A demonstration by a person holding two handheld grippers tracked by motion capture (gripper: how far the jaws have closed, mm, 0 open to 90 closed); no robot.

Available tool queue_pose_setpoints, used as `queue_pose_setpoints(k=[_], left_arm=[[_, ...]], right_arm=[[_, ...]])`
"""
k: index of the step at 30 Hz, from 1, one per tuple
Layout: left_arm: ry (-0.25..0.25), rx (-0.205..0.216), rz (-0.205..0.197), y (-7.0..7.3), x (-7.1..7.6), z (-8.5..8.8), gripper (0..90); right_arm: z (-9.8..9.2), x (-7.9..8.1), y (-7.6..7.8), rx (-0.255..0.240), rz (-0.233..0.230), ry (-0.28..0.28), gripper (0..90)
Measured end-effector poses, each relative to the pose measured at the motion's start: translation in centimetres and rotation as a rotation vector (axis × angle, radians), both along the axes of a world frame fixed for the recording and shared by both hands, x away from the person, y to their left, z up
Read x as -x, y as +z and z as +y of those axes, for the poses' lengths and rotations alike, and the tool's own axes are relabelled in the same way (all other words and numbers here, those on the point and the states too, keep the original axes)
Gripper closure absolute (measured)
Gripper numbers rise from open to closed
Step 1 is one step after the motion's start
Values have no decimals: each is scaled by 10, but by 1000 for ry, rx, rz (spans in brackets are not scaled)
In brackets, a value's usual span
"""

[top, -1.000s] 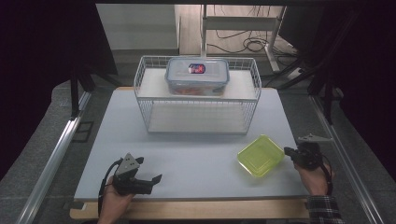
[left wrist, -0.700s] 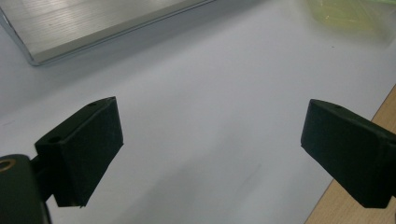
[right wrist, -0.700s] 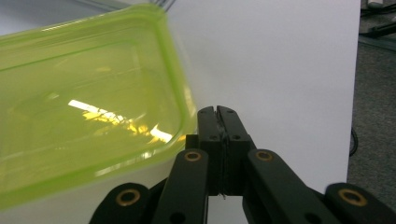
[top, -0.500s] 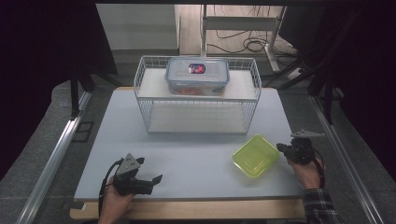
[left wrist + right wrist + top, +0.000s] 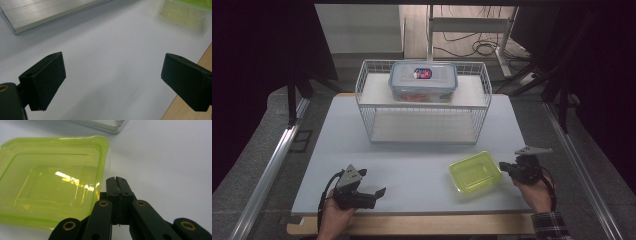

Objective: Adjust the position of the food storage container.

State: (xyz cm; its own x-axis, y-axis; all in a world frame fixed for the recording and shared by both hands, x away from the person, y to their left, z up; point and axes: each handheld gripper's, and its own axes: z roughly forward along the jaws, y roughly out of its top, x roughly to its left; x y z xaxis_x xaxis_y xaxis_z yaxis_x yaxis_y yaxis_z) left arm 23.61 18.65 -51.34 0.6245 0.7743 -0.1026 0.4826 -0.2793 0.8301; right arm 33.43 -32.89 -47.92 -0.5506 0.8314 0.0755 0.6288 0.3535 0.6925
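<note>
A lime-green translucent container [image 5: 475, 172] lies on the white table mat at the front right. My right gripper [image 5: 503, 167] is shut, its closed tips right beside the container's right edge. In the right gripper view the closed jaws [image 5: 116, 180] sit just off the green container's [image 5: 50, 185] rim, with nothing between them. My left gripper [image 5: 379, 192] rests near the front left edge, pointing right, with its jaws wide apart. Between its fingers [image 5: 112, 72] is bare mat, and the green container [image 5: 186, 12] lies far off.
A white wire basket [image 5: 424, 117] with two shelves stands at the back middle of the mat. A clear lidded box [image 5: 423, 82] with reddish contents sits on its top shelf. The wooden table edge [image 5: 412, 225] runs along the front.
The right gripper has moved left up to the green container's edge, and the container has shifted a little left and toward the front. The left gripper stayed put.
</note>
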Motion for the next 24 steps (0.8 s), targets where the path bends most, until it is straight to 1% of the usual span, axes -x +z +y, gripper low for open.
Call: queue_pose_setpoints(k=[1,2,3,6,7,8,10,12,13,15,16,17,18,19,20,21,23,24], left_arm=[[1,0,4,0,0,0,57],[1,0,4,0,0,0,60],[1,1,15,0,0,1,60],[3,8,21,1,0,2,62],[8,11,21,2,1,3,61],[8,11,21,2,1,3,62],[12,14,21,1,1,5,62],[14,15,23,1,1,6,62],[18,10,23,1,1,7,62],[23,-2,21,1,2,7,62],[28,-12,21,1,2,7,62],[31,-20,21,1,3,7,62],[32,-31,20,1,3,7,62],[34,-36,25,0,4,7,62],[33,-41,27,0,5,7,62],[32,-41,28,0,6,7,62],[33,-45,30,0,7,7,62],[33,-42,25,0,8,8,62]], right_arm=[[7,6,0,-4,5,20,895],[7,6,0,-4,5,20,895],[10,8,0,-2,5,24,895],[21,16,-1,-10,12,53,895],[27,19,-2,-19,22,65,895],[27,19,-2,-19,22,65,895],[37,22,-4,-26,28,92,895],[41,23,-4,-28,30,98,895],[47,23,-4,-31,34,112,896],[50,23,-5,-33,33,121,895],[56,23,-5,-38,38,133,895],[56,23,-5,-38,38,133,895],[63,22,-6,-38,37,149,895],[63,22,-6,-38,37,149,895],[70,22,-6,-43,39,161,895],[70,22,-6,-43,39,161,895],[80,21,-7,-42,39,180,895],[80,21,-7,-42,39,180,895]])
